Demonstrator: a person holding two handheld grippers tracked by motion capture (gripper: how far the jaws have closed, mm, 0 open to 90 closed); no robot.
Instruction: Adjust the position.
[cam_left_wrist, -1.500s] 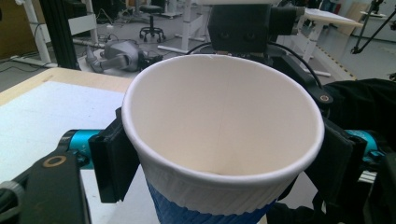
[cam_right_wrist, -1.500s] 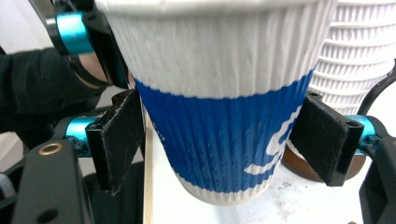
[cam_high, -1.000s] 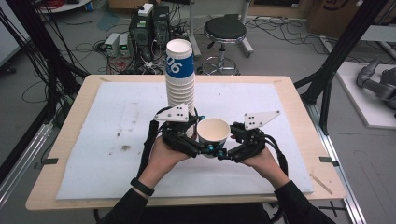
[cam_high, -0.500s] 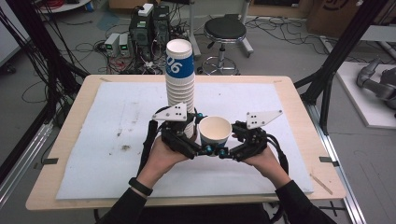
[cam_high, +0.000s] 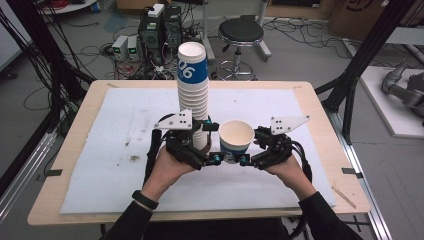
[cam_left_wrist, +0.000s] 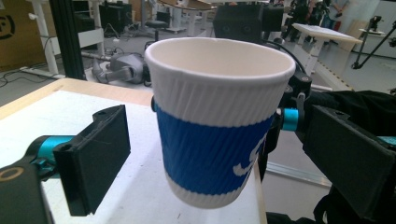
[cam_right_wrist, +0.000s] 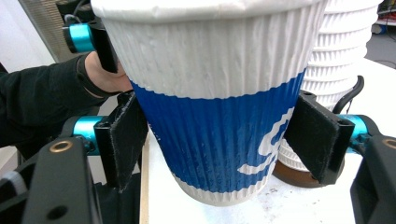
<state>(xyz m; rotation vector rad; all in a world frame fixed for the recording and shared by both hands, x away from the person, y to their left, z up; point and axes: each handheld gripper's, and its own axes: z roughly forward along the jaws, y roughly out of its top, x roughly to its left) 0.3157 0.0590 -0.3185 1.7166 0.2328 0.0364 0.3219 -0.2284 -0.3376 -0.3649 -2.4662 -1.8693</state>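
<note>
The surface (cam_high: 320, 107) is a wooden board, and a large white mat (cam_high: 100, 140) covers most of it; the mat has some dark stains on its left part. Behind the surface, on the floor, there are a black stool (cam_high: 241, 31), computer boxes (cam_high: 159, 25) and many cables. Near the middle of the mat stands a tall stack of cups (cam_high: 193, 90), white with ribs, and the top one has a blue band. The base of the stack is partly hidden behind the left claw (cam_high: 212, 159). Just to the right of the stack there is a single cup (cam_high: 236, 139), white with a blue band, upright and open at the top. In the high view this cup is between the two claws, which meet from opposite sides near the front of the mat. The right claw (cam_high: 243, 160) holds the cup: in the right gripper view its two black pads press on the blue band on both sides, and the cup bottom seems to be a little above the mat. The left claw is wide open; in the left gripper view its pads stand on each side of the cup with clear gaps, not touching it. A hand (cam_high: 167, 167) grips each claw body from below.
</note>
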